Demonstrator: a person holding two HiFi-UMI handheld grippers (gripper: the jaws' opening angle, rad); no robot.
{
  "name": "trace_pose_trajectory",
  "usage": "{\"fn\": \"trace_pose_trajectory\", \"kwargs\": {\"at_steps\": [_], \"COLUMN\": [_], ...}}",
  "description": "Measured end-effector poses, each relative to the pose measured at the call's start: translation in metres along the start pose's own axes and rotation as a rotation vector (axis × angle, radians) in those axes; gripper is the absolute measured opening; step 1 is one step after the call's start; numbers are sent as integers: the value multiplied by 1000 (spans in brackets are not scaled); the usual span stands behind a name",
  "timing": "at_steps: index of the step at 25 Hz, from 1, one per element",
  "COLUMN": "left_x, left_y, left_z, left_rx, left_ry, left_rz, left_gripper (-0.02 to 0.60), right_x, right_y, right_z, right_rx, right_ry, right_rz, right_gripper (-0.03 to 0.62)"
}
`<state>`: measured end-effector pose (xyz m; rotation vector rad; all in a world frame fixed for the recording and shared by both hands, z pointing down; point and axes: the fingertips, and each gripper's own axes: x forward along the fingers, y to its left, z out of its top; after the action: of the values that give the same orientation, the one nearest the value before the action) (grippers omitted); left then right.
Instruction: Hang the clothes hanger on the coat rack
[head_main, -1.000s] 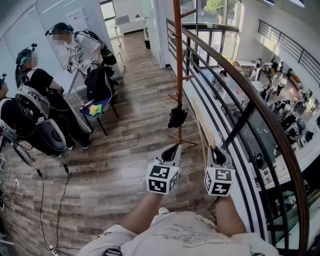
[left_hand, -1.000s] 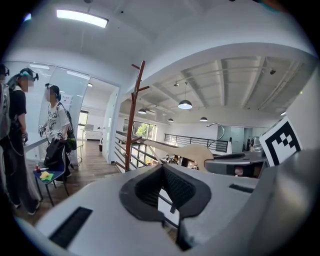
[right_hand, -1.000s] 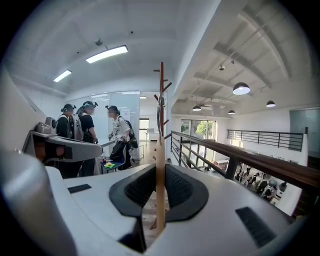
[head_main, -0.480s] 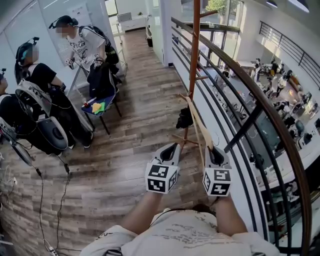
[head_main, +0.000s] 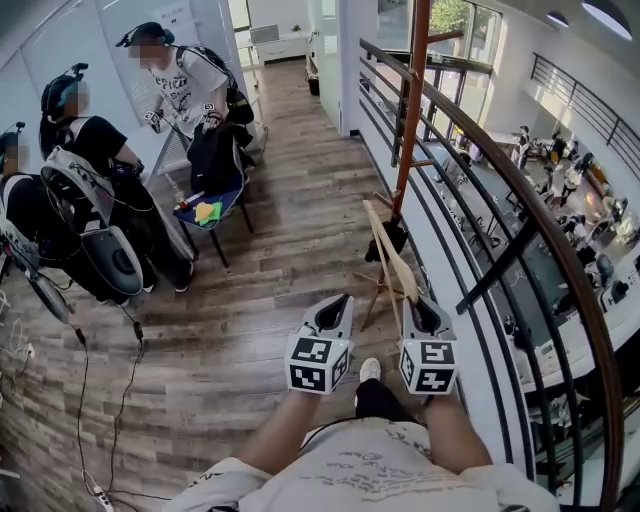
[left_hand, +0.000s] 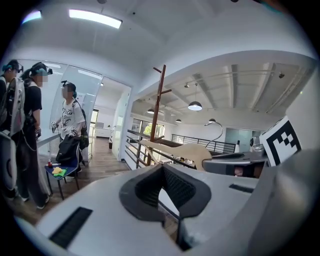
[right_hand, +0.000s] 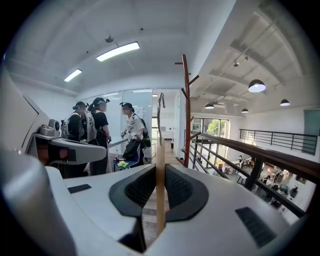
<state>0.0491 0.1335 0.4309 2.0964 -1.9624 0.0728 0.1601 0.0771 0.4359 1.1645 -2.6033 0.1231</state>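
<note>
Nearest are two tongs side by side, each bearing one cube (head_main: 312, 365) of black-and-white square markers with no readable words. The left tongs (left_hand: 161, 167), farther from the coat rack (head_main: 408, 120), are pressed together at the tips with nothing between them. The right tongs (right_hand: 160, 169), nearer the rack, clamp the one wooden hanger (head_main: 400, 272), which slants up toward the rack's pole, on no peg. One black item (head_main: 398, 233) hangs low on the rack. Beyond, left of the rack, three people (head_main: 185, 85) stand by one chair (head_main: 228, 203) holding yellow and green cloths (head_main: 208, 212). The shirt print is unreadable.
</note>
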Motion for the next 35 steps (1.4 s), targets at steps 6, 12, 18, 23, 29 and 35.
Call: {"fn": "trace_pose_trajectory", "kwargs": {"at_steps": [6, 12, 18, 23, 29, 35], "left_x": [-4, 5, 24, 46, 76, 105], "left_y": [27, 43, 56, 63, 77, 91], "left_z": [1, 2, -1, 1, 7, 8], "left_rx": [4, -2, 2, 5, 7, -10], "left_ry": [-1, 4, 20, 39, 61, 87], "left_rz": [39, 54, 57, 46, 43, 40], "left_gripper": [3, 3, 4, 4, 3, 4], "right_x": [22, 46, 70, 93, 124, 156], "right_y": [19, 29, 26, 20, 8, 0], "right_z": [7, 13, 9, 8, 12, 10], "right_rx": [-11, -18, -11, 4, 27, 33], "right_ry": [-13, -10, 3, 15, 28, 63], "right_rz": [37, 67, 72, 74, 69, 73], "right_gripper": [51, 51, 51, 51, 51, 51]}}
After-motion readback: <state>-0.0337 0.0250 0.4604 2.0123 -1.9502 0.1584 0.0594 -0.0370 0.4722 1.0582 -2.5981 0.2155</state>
